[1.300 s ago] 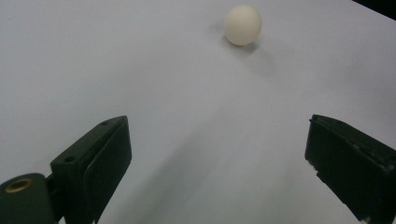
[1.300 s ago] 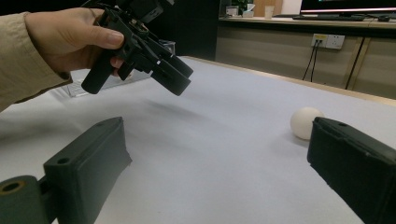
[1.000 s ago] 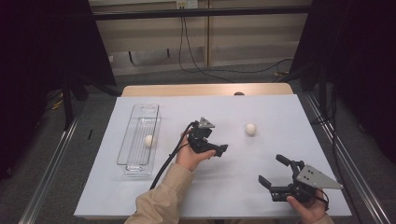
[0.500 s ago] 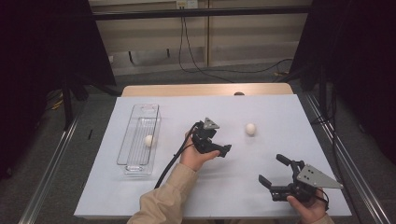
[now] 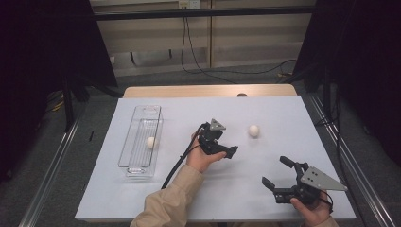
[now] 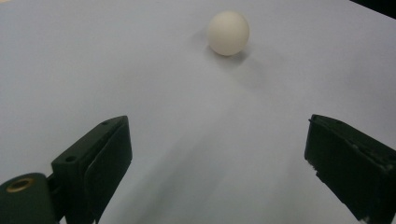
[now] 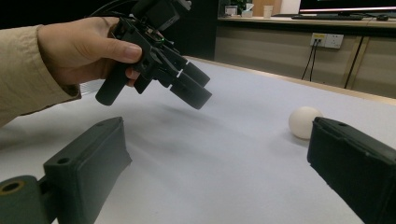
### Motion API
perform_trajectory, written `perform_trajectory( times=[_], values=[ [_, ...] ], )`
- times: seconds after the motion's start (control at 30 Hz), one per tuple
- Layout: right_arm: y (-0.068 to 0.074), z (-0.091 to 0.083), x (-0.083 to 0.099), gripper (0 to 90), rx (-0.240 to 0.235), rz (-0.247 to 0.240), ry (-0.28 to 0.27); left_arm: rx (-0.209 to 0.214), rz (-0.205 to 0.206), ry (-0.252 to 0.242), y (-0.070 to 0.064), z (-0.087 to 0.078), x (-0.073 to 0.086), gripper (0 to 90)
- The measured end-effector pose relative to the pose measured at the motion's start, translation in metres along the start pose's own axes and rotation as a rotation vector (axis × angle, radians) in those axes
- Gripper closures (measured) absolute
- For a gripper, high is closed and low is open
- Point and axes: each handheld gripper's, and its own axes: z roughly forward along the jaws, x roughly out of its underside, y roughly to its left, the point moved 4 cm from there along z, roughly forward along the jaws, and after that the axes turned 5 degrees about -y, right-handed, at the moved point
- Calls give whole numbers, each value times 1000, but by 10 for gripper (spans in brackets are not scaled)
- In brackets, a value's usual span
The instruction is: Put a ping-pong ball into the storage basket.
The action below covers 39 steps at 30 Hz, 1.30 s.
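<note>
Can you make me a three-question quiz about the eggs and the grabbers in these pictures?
1. Where is the egg that the left hand-held gripper points at?
A. in the tray
B. on the white table
C. in a jaw

2. How many eggs are there?
A. one
B. two
C. four

3. How are the left hand-held gripper's jaws?
A. wide open
B. shut on an egg
C. shut on nothing

Answers:
1 B: it lies on the bare table.
2 B: one on the table, one egg in the tray.
3 A: the left gripper view shows a wide gap.
</note>
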Motion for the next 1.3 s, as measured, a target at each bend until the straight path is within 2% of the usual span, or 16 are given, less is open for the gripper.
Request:
perform_trajectory(
  times=[0.5, 1.3],
  values=[
    [-1, 1, 0, 41, 4, 7, 2, 10, 7, -6, -4, 11, -3, 74],
    [-2, 1, 0, 41, 2, 7, 0, 8, -17, -25, -7, 27, -6, 78]
  ],
)
